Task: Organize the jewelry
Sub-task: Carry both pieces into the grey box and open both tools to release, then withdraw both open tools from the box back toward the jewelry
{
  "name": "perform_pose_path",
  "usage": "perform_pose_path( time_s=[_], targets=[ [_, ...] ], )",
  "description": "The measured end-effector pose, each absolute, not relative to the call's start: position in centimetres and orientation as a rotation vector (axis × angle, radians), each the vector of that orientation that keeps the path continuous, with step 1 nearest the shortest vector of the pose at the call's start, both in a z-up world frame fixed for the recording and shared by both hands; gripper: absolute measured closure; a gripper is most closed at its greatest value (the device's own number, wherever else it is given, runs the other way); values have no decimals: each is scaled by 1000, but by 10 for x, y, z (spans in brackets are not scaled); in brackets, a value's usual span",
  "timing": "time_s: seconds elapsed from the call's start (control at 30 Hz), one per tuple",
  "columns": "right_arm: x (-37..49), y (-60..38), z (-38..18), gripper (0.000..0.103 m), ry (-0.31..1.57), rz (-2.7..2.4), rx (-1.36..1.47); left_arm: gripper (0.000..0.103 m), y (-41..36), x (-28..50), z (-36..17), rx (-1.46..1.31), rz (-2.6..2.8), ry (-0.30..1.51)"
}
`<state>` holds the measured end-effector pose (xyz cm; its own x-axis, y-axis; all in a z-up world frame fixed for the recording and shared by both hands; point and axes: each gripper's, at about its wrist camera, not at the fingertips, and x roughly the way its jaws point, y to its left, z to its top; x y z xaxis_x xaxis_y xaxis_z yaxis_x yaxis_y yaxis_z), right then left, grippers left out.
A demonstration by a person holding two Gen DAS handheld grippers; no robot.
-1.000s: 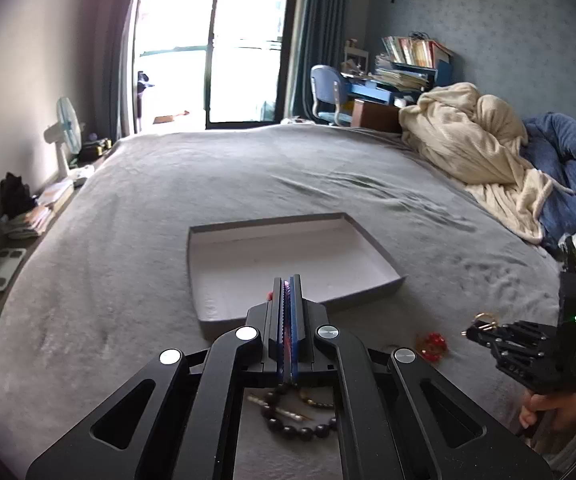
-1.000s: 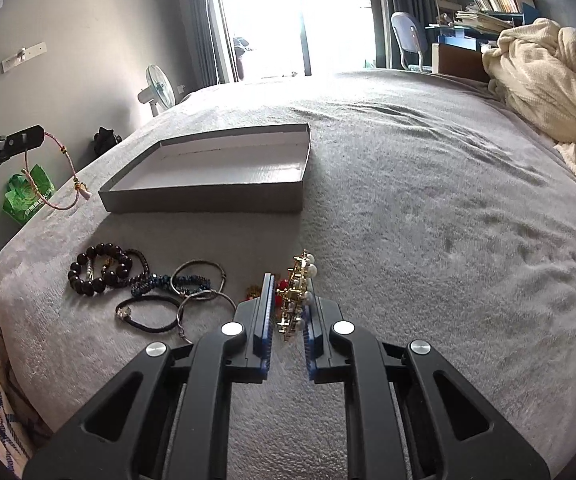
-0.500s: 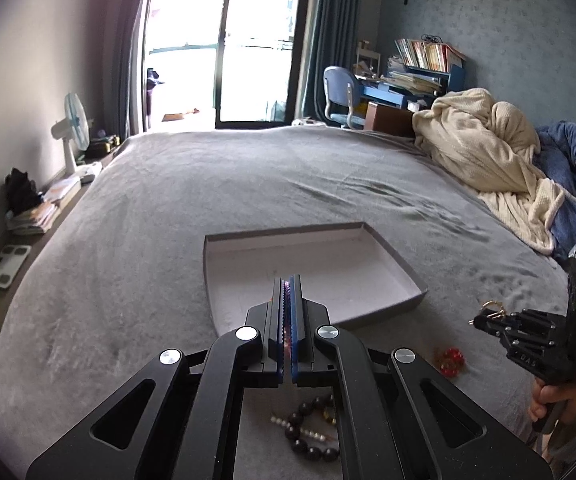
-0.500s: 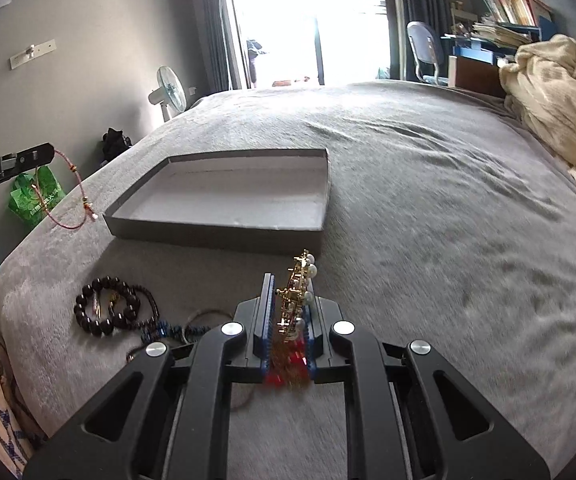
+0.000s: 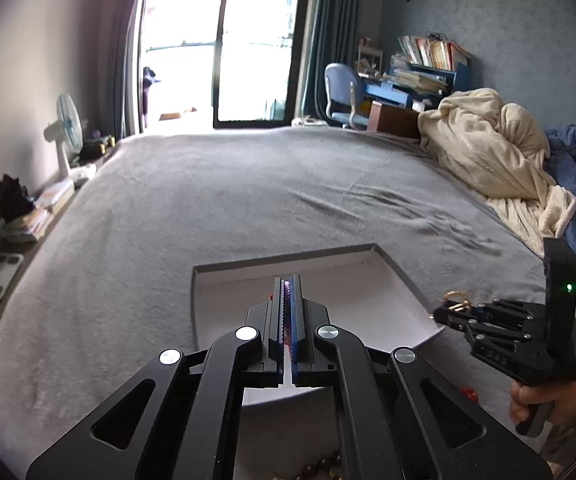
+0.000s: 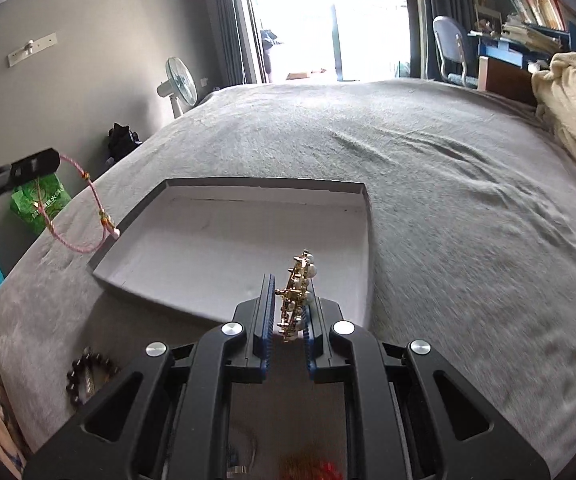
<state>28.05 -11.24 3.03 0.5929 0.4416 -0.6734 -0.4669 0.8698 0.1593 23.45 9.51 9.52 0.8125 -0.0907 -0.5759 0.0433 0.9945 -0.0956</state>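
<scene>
A wide bed (image 5: 248,208) fills the room, spread with a grey, short-napped blanket that creases softly toward the far side, where a rumpled cream throw (image 5: 488,152) is heaped. On the blanket lies a shallow rectangular box lid (image 6: 352,216) of grey card, its low walls dark and its floor pale and matte. The right gripper (image 6: 288,304), black with ribbed blue pads, hangs over the lid's near edge, its jaws clamped on a gold and pearl bracelet (image 6: 300,284) that stands on edge between them, a stiff chain of ornate gilt links set with round white beads. The left gripper (image 5: 287,300) hangs above the lid's near left side with its jaws pinched tight on a pink cord bracelet (image 6: 84,216), a thin woven loop with small knots and a gold bead that dangles in the air beside the lid's left wall. Nearer the bed's edge, a dark wooden bead bracelet (image 6: 84,372) lies on the blanket, its round beads glossy.
</scene>
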Motion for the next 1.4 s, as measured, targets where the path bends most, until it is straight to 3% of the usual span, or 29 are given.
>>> perform_pose_path(
  time_s=[0.57,0.6,0.7,0.83,0.9,0.93,0.97,1.27,1.4],
  targets=[
    [326,-69,-22,90,951,573,-83,100,99,274,15,-53,-39,771],
    [326,-71,-22,87,950,567,-86,100,102,274,11,-45,-28,779],
    [323,-75,-19,54,922,551,-90,98,105,271,3,-11,-3,794],
    [312,-80,-11,50,876,557,-108,71,106,262,-1,24,18,784],
    [304,-84,-6,45,850,556,-119,53,105,255,1,34,25,767],
    [301,-86,-4,43,840,555,-124,37,106,250,3,35,37,751],
    [298,-87,-3,42,831,553,-128,28,106,246,5,38,47,736],
    [270,-114,7,27,765,537,-96,14,103,217,13,23,51,706],
    [252,-131,10,15,738,522,-75,11,97,203,12,7,44,700]
  ],
)
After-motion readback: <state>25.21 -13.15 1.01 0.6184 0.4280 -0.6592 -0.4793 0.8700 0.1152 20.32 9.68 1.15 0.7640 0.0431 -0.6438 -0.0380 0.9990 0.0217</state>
